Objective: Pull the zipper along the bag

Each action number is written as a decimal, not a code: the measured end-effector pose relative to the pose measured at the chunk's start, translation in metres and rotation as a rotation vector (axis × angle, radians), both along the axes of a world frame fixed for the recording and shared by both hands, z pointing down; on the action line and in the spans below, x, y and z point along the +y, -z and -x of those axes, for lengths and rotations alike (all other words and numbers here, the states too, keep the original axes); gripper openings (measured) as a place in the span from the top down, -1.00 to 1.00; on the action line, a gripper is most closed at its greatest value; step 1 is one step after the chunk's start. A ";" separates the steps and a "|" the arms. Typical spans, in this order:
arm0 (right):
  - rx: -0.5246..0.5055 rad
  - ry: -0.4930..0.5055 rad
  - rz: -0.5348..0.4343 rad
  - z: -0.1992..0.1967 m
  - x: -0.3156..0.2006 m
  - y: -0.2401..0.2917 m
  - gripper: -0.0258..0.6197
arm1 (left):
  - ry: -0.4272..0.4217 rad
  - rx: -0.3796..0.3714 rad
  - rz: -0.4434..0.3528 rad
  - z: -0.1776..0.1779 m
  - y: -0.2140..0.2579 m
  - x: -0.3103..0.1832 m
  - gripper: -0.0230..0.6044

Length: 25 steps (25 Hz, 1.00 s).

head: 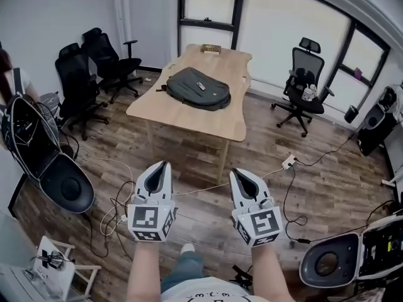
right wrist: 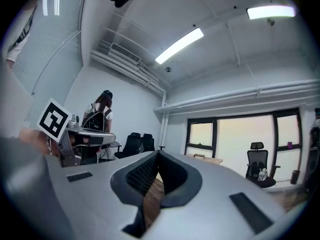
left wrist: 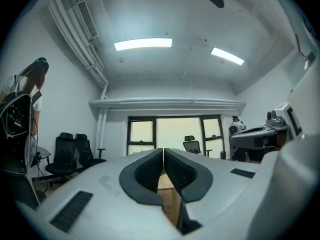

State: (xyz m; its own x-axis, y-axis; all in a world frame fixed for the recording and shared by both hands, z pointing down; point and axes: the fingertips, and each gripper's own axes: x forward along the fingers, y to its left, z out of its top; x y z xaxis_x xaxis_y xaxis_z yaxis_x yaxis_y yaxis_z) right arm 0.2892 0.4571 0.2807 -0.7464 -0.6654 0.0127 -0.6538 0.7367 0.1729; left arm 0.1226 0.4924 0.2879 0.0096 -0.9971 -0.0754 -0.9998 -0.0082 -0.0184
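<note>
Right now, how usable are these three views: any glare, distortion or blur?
Head view: evenly lit and sharp; the bag on the table is small but clear, windows washed out. Left gripper view: strong fisheye bend, dark corners, ceiling lights glaring. Right gripper view: the same bend and glare.

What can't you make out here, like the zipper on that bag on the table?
- Head view: the bag on the table is far off; its zipper, and whether it is open, is too small to tell.
- Head view: the small pale object lying on the bag is too small to name.
- Head view: the person at the left is cut off by the picture's edge.
</note>
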 end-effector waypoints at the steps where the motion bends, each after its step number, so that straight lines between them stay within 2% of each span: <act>1: -0.001 -0.005 0.002 0.009 -0.012 0.000 0.76 | -0.006 -0.002 0.000 0.009 0.000 -0.014 0.87; 5: -0.006 -0.020 0.009 0.047 -0.057 -0.001 0.76 | -0.033 -0.004 -0.001 0.045 0.003 -0.065 0.87; 11: 0.002 -0.032 0.035 0.089 -0.103 -0.013 0.76 | -0.053 -0.004 0.009 0.082 -0.003 -0.113 0.87; 18: 0.007 -0.045 0.061 0.114 -0.150 -0.028 0.76 | -0.039 0.020 0.035 0.114 -0.022 -0.152 0.87; 25: 0.021 -0.010 0.076 0.156 -0.214 -0.043 0.76 | -0.009 0.034 0.053 0.152 -0.039 -0.210 0.87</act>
State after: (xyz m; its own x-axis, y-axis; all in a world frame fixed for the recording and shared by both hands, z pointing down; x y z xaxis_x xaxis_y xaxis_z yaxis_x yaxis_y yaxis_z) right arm 0.1328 0.2428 0.3239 -0.7385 -0.6696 0.0791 -0.6582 0.7414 0.1309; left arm -0.0293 0.2824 0.3267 0.0168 -0.9996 -0.0226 -0.9997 -0.0171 0.0161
